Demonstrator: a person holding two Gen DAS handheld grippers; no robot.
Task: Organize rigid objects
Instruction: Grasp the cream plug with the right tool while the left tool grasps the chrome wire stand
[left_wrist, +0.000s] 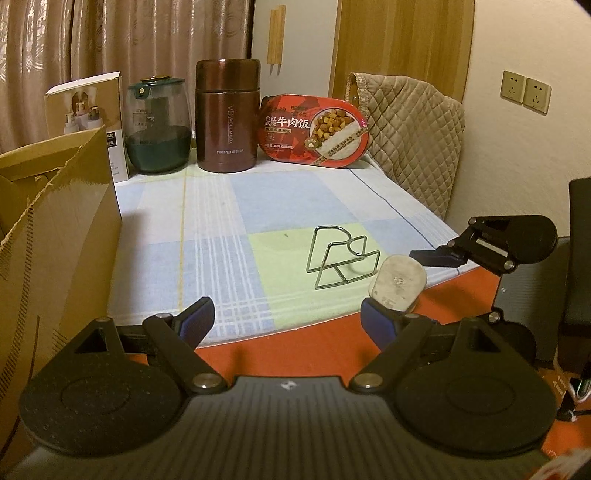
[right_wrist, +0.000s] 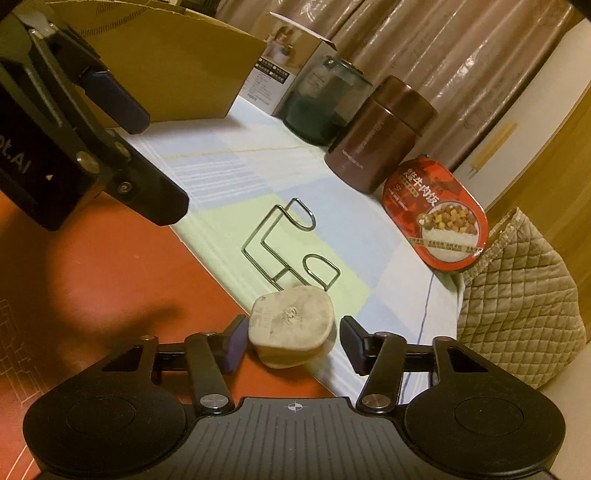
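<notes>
Plug (right_wrist: 291, 323) lay between the right tool's (right_wrist: 291, 341) wide-open fingers, ungripped, at the table edge before the wire stand (right_wrist: 290, 245). Left tool (left_wrist: 286, 319) hung open, empty. Next move likely: close on it.

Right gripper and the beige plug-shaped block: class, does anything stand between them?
Nothing visible does. The right gripper is open, and the beige block already sits between its fingers; the wire rack lies beyond it.

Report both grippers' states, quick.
Left gripper: open, holding nothing.
Right gripper: open, fingers either side of the plug, not clamped on it.
</notes>
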